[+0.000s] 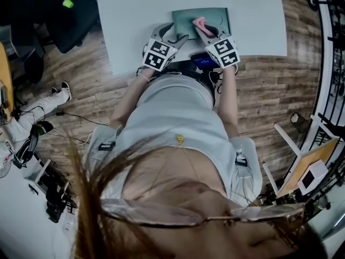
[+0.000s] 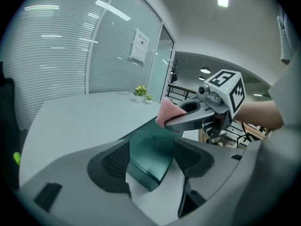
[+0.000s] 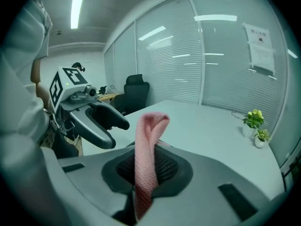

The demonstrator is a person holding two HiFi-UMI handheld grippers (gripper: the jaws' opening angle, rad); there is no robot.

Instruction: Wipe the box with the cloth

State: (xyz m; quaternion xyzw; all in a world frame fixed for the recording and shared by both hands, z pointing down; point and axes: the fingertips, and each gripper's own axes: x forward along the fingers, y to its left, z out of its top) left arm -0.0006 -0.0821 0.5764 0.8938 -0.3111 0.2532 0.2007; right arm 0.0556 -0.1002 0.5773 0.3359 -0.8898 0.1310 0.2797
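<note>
We are looking down on a pale worktop (image 1: 135,20) standing on a wood-plank floor (image 1: 269,90), where cables (image 1: 70,117) are trailing. Two small potted plants (image 3: 254,120) are sitting on the worktop. A black office chair (image 3: 134,92) is standing beyond it, and a paper notice (image 2: 139,46) is hanging on the glass partition (image 2: 113,55).

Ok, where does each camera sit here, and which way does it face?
Head view: on the head, facing steeply down; hair, torso, left gripper, right gripper, table.
Left gripper view: on the left gripper, along its jaws clamping the box; forearm shows.
Right gripper view: on the right gripper, along its jaws pinching the cloth; shirt shows.
Shared: each gripper view shows the other gripper.
</note>
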